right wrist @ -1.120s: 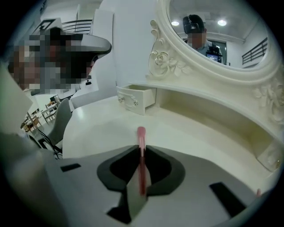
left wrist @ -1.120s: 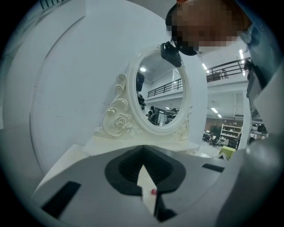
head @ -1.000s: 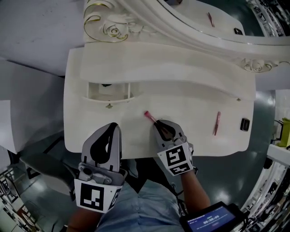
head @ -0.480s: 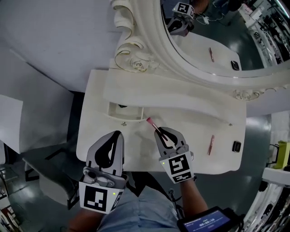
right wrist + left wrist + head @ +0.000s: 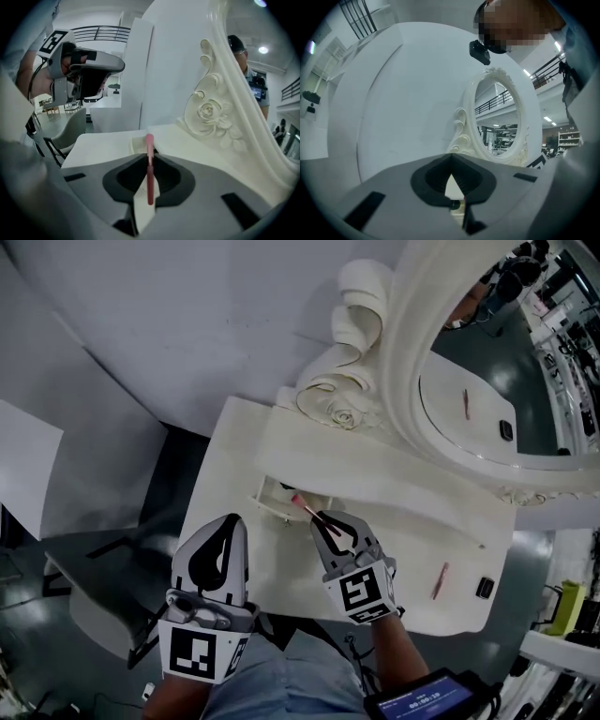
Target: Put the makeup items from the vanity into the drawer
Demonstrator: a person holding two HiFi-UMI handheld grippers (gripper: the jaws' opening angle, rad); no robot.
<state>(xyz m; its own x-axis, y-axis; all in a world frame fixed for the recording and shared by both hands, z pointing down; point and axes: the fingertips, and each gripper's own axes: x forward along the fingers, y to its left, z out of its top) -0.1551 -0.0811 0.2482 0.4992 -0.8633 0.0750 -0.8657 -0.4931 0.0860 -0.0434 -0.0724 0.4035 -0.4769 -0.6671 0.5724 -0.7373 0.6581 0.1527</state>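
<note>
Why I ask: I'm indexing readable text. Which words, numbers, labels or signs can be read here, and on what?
Handheld screen: a row of digits like a timer, too small and blurred to read.
Cubes on the left gripper and right gripper: black-and-white square patterns, no letters.
Pink makeup stick: no print visible.
No other text shows.

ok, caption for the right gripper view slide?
Right gripper holding a pink makeup stick, tip toward the open drawer.

A white wall panel point(image 5: 187, 324) stands over dark glossy floor point(image 5: 548, 554), a grey chair point(image 5: 94, 604) nearby.
</note>
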